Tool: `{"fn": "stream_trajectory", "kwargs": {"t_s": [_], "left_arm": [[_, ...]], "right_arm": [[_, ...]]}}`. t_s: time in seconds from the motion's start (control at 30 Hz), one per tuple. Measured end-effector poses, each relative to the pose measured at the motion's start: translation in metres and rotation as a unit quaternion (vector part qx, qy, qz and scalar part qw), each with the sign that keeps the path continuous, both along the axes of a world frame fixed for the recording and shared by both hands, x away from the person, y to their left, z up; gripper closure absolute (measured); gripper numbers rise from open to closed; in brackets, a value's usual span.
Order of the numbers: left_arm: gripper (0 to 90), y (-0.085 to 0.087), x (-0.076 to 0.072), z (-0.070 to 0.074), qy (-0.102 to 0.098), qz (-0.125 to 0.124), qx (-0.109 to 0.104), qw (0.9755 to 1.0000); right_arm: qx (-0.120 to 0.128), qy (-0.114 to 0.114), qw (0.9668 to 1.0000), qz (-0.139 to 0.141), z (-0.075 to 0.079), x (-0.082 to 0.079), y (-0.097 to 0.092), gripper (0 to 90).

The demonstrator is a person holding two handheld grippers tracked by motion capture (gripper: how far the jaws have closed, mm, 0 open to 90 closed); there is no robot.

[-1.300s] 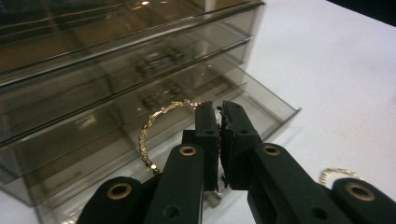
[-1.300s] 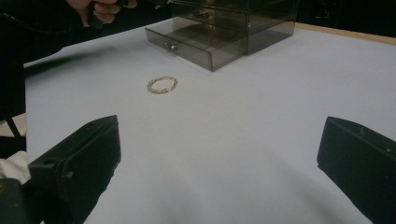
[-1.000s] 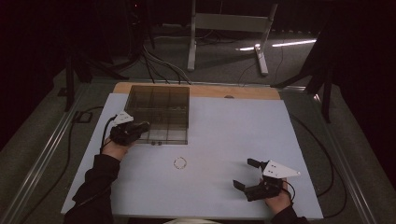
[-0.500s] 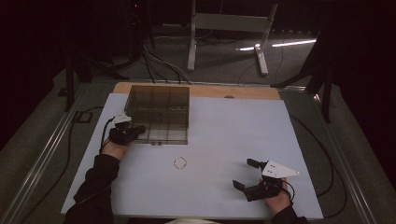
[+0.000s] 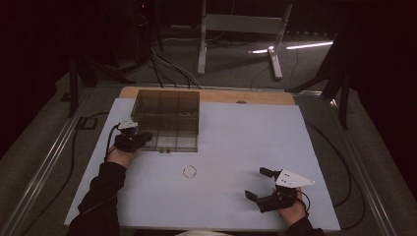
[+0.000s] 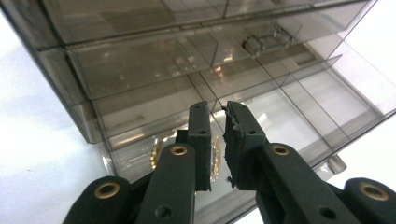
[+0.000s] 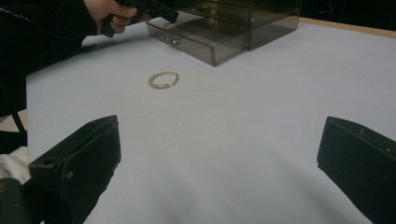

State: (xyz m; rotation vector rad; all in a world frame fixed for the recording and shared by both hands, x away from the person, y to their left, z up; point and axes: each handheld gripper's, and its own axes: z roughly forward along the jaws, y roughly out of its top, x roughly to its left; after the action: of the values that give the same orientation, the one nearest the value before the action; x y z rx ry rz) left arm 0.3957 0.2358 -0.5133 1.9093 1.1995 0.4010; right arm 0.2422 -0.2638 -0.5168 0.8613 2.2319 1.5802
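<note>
The left gripper point(image 5: 140, 140), jaws nearly closed and empty, sits over the smoky organizer box point(image 5: 167, 118), gold bracelet point(image 6: 156, 151) beneath. Gold ring point(image 5: 189, 171) lies ahead-left of the wide-open, empty right gripper point(image 5: 259, 184); approach low, straddling it squarely.

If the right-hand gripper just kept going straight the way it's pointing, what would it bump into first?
Probably the gold ring lying on the table, roughly ahead of the open right gripper; beyond it is the clear drawer box.
</note>
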Motion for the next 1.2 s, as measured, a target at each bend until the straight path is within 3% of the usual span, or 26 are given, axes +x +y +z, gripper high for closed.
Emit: {"fn": "stream_trajectory", "kwargs": {"t_s": [0.27,0.33,0.47,0.57,0.67,0.7,0.77,0.87,1.2], "left_arm": [[54.3,-0.002,-0.006,0.008,-0.016,0.003,-0.003,0.9999],[52.2,-0.003,-0.008,0.010,-0.019,0.002,0.000,0.9998],[38.2,-0.004,-0.016,0.018,-0.025,-0.015,-0.013,0.9995],[27.8,-0.007,-0.019,0.022,-0.027,-0.022,-0.010,0.9994],[24.1,-0.011,-0.024,0.027,-0.028,-0.036,-0.018,0.9988],[16.9,-0.013,-0.024,0.028,-0.026,-0.042,-0.015,0.9987],[16.4,-0.015,-0.025,0.029,-0.026,-0.045,-0.013,0.9985],[8.0,-0.019,-0.029,0.033,-0.023,-0.063,-0.022,0.9975],[3.3,-0.035,-0.041,0.040,-0.022,-0.101,-0.026,0.9942]], "right_arm": [[0.002,0.002,1.0000,-0.001,0.000,0.000,-0.001,0.0],[0.001,-0.001,1.0000,-0.002,0.001,-0.001,0.000,0.0],[0.001,0.000,1.0000,-0.002,0.001,-0.001,-0.001,0.0],[-0.001,0.000,1.0000,-0.001,0.000,-0.001,0.000,0.0],[0.000,0.001,1.0000,-0.001,0.001,-0.001,0.000,0.0],[0.000,-0.002,1.0000,0.000,0.001,-0.001,0.000,0.0],[0.000,-0.001,1.0000,-0.001,0.001,-0.001,0.000,0.0],[0.000,0.000,1.0000,-0.002,0.001,-0.001,-0.001,0.0],[0.001,0.002,1.0000,-0.001,0.001,-0.001,0.000,0.0]]}}
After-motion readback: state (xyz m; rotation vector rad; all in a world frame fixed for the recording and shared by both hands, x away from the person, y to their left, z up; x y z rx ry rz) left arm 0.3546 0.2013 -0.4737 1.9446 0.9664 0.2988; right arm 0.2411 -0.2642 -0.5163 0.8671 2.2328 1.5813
